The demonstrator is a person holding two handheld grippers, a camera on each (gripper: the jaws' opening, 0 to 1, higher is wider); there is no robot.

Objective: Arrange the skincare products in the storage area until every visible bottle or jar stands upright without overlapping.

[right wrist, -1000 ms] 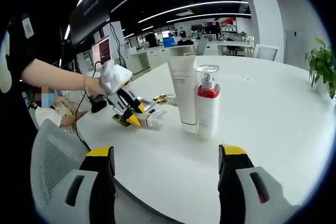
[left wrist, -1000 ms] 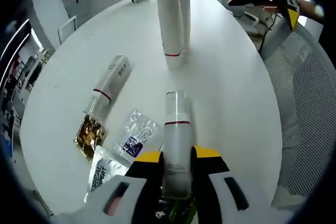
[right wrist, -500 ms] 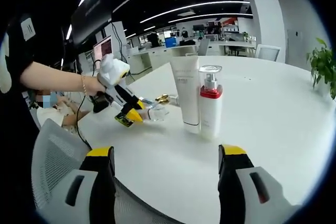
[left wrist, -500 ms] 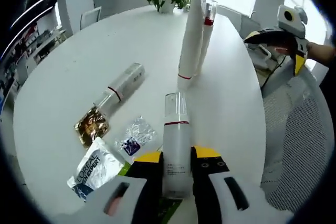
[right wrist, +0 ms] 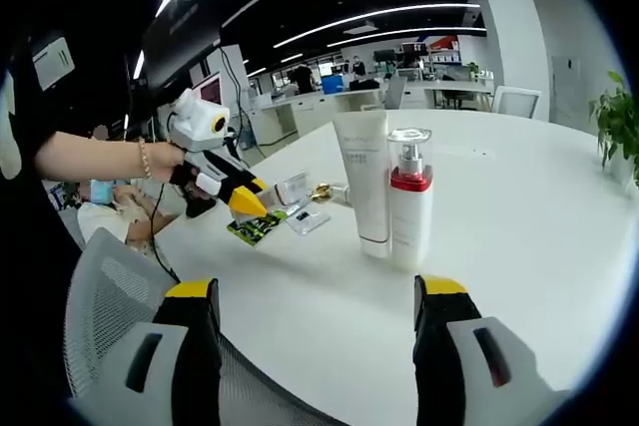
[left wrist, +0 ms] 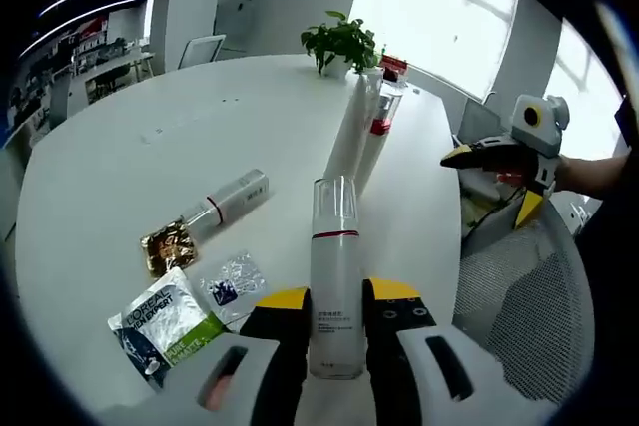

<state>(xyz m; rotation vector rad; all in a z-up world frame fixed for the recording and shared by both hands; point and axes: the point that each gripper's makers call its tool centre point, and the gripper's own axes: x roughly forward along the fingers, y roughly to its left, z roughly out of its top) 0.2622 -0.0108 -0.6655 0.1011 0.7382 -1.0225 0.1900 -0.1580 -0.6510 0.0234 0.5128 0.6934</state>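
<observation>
On the round white table (left wrist: 120, 147), going left to right in the left gripper view, lie a white-and-green foil sachet (left wrist: 165, 321), a crumpled gold foil packet (left wrist: 168, 245), a small clear sachet (left wrist: 232, 280) and a white cylindrical bottle with a red band (left wrist: 225, 201), this last one on its side. Next comes the left gripper (left wrist: 336, 308), its jaws clamped on the lower body of a frosted white bottle with a clear cap and thin red ring (left wrist: 334, 276), lifted clear of the table and pointing forward. Beyond it stand a tall white tube (left wrist: 347, 139) and a white pump bottle with a red collar (left wrist: 375, 132), touching or just beside each other — both upright. At the right, the right gripper (right wrist: 315, 331) hovers with jaws spread wide, holding nothing.

To do this step well, I would tip the held bottle base-down, set it near the standing pair but apart from them — clear of the sachets — and release only once it sits flat.
</observation>
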